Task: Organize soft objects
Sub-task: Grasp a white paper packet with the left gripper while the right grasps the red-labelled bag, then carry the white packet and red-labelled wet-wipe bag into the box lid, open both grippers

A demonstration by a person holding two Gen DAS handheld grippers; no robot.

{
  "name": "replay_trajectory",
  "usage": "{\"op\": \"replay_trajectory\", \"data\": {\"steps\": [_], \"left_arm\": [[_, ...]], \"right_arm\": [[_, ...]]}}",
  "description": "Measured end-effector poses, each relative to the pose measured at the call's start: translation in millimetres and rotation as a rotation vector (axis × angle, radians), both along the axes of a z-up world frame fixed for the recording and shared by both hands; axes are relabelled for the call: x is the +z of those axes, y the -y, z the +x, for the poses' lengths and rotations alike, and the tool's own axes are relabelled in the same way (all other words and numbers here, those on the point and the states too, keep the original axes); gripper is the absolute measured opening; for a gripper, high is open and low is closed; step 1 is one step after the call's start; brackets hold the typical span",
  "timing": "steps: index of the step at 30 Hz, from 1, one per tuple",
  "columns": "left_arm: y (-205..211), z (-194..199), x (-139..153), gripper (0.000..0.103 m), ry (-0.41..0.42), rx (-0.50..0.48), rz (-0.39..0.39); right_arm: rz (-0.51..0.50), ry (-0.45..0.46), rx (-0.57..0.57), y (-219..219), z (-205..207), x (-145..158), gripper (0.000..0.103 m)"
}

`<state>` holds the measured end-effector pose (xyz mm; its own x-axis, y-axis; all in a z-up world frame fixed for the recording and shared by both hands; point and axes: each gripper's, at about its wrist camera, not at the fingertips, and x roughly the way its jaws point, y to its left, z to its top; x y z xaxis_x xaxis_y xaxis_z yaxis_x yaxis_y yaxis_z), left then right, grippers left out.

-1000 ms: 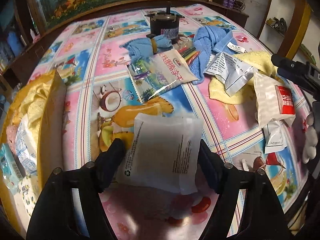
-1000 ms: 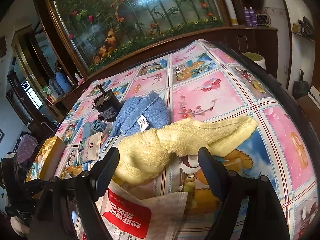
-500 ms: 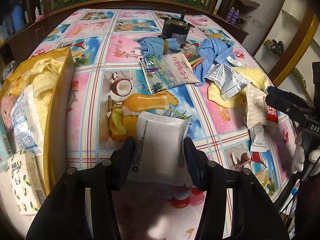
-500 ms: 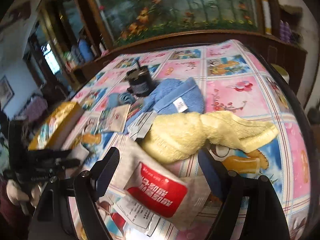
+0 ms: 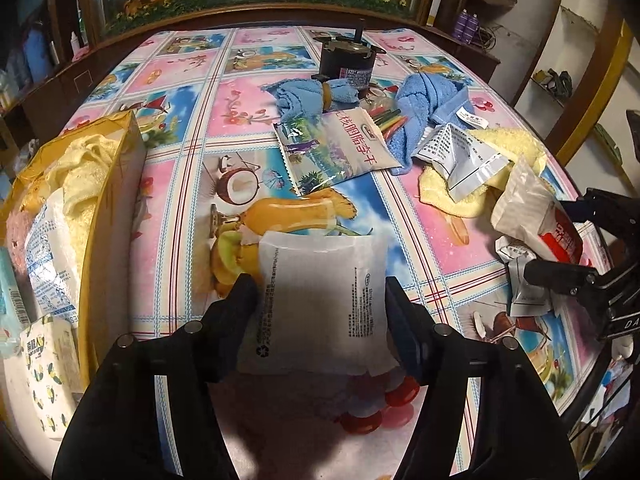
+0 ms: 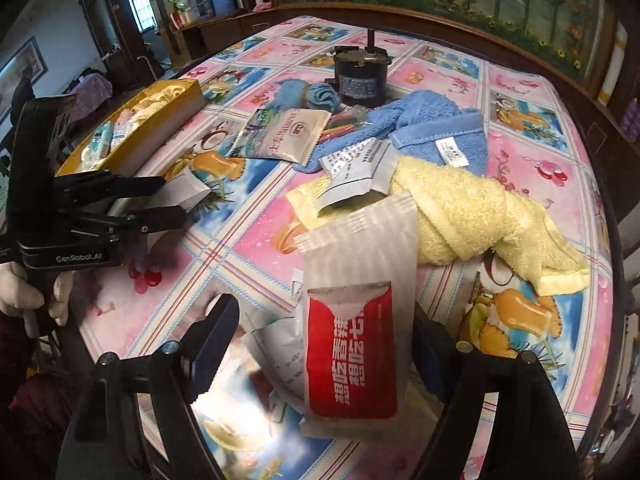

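My left gripper (image 5: 320, 300) is shut on a white translucent packet (image 5: 320, 296) and holds it just above the cartoon tablecloth; the packet also shows in the right wrist view (image 6: 182, 192). My right gripper (image 6: 324, 336) is open, its fingers either side of a white and red packet (image 6: 356, 320) that lies on smaller grey packets. A yellow towel (image 6: 472, 216), a blue towel (image 6: 432, 128), a silver packet (image 6: 356, 176) and a printed snack packet (image 6: 280, 136) lie beyond. A yellow box (image 5: 96, 216) with soft packets stands at left.
A black motor (image 5: 348, 64) stands at the back next to a rolled blue cloth (image 5: 308, 96). Coloured pens (image 5: 388, 118) lie by the blue towel. The table edge (image 5: 592, 392) runs close on the right. A wooden sideboard with flowers lines the far side.
The left gripper has closed on the white packet and lifted it slightly. The right gripper has swung left and down over the red and white packet.
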<state>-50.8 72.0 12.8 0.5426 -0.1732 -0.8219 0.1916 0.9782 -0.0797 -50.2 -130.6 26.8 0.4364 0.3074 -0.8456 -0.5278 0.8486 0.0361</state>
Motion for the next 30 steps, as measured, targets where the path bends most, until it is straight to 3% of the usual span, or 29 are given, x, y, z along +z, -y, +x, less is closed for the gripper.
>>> {"op": "replay_trajectory", "data": {"steps": [2, 4, 6, 8, 14, 22, 26, 30], "left_arm": [[9.4, 0.9, -2.9, 0.071, 0.005, -0.014, 0.06], [11.0, 1.1, -3.7, 0.071, 0.005, -0.025, 0.059], [6.9, 0.6, -1.8, 0.051, 0.016, -0.017, 0.055], [-0.6, 0.7, 0.3, 0.047, 0.005, -0.014, -0.001], [-13.6, -9.5, 10.2, 0.045, 0.007, 0.012, -0.108], [-57.4, -56.5, 61.4, 0.045, 0.121, 0.087, -0.24], [-99.3, -79.5, 70.4, 0.045, 0.15, 0.188, -0.235], [-146.0, -96.0, 61.6, 0.045, 0.139, 0.316, -0.212]], "right_arm": [[0.001, 0.007, -0.029, 1.3, 6.0, -1.4, 0.08], [-0.011, 0.02, -0.045, -0.2, 6.5, -2.9, 0.08], [-0.018, 0.036, -0.057, 0.1, 4.1, -3.1, 0.071], [0.015, 0.013, -0.06, 5.7, 1.9, -3.8, 0.045], [0.073, 0.029, -0.1, 17.4, -9.6, 4.3, 0.042], [0.213, 0.091, -0.093, 19.0, -30.5, 53.3, 0.042], [0.283, 0.06, -0.03, -9.2, -32.8, 59.9, 0.042], [0.341, 0.011, 0.057, -52.7, -34.6, 60.0, 0.042]]}}
